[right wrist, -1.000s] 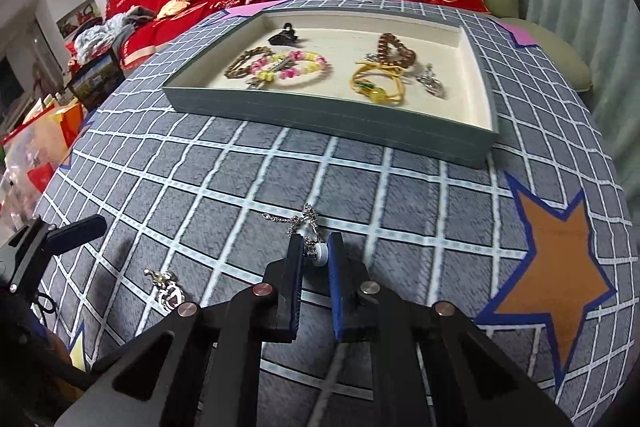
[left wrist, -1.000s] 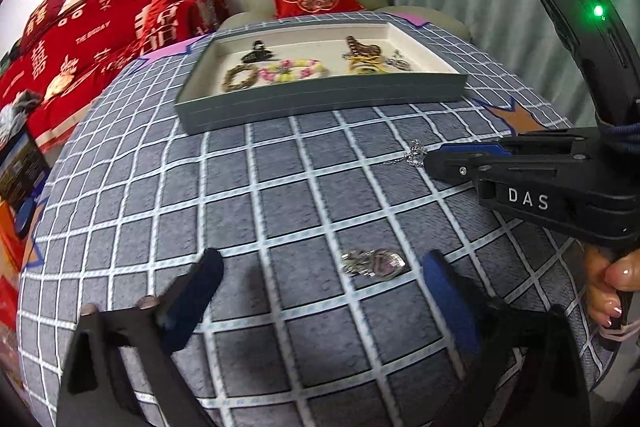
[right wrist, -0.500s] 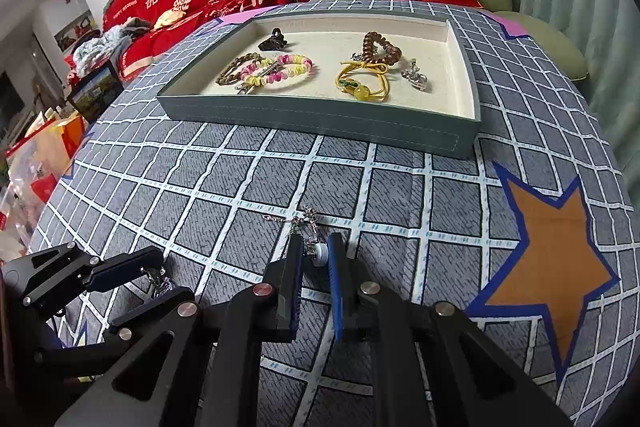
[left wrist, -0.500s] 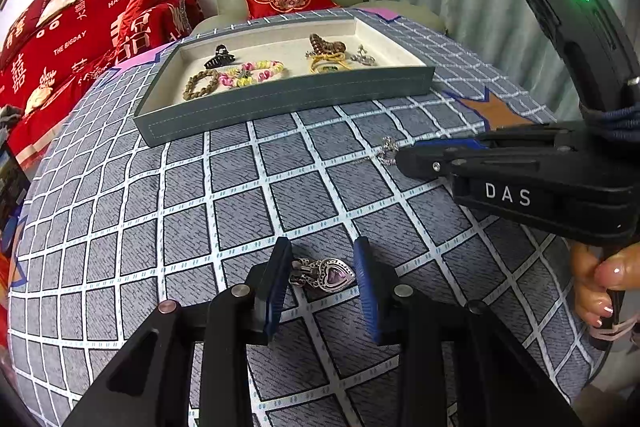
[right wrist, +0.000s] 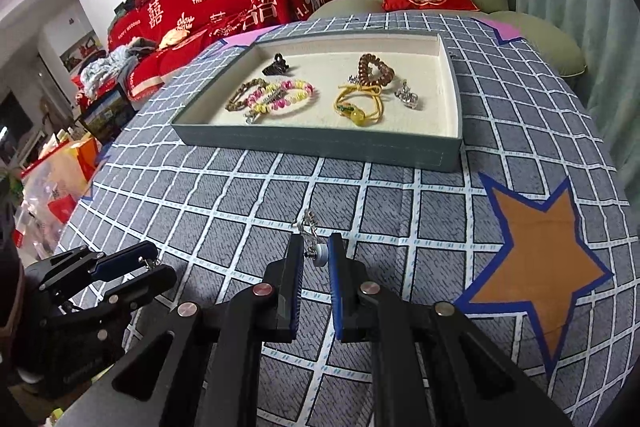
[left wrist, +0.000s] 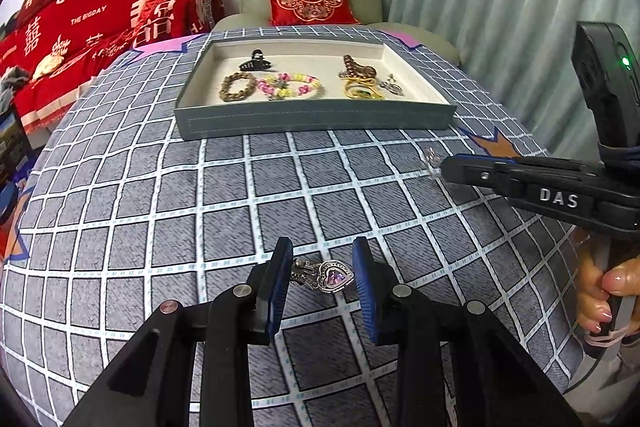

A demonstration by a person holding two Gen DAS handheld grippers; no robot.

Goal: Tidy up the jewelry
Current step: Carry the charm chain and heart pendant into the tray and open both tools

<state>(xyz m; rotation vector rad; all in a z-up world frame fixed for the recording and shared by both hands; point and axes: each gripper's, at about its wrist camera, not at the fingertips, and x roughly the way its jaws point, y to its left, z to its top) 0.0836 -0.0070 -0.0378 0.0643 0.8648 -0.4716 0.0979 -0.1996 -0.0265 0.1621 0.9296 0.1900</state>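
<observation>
**Two claws, each closed on a small piece of jewelry**

A heart-shaped brooch [left wrist: 324, 275] with a purple stone is gripped between the blue pads of the left claw [left wrist: 322, 277], whose jaws are drawn in to the width of the piece; whether the brooch is clear of the worktop [left wrist: 160, 211] cannot be told. The same claw is seen at the lower left of the right wrist view [right wrist: 150, 265], with a bit of metal showing at its tips.

The right claw [right wrist: 314, 255] is closed as tightly as it goes on a small silver charm with a white bead [right wrist: 316, 254], from which a short chain sticks forward past the fingertips. In the left wrist view this claw [left wrist: 442, 169] is seen from the side, with the charm blurred at its tip, and a hand [left wrist: 604, 293] is wrapped around its handle.

Farther back on the checked cloth, a grey tray [right wrist: 320, 143] is set. In it are laid a black hair clip [right wrist: 276, 65], a brown bead bracelet [left wrist: 236, 87], a pink and yellow bead bracelet [right wrist: 286, 97], a brown coil hair tie [right wrist: 374, 69], a yellow cord bracelet [right wrist: 360, 105] and a silver ornament [right wrist: 408, 95].
</observation>
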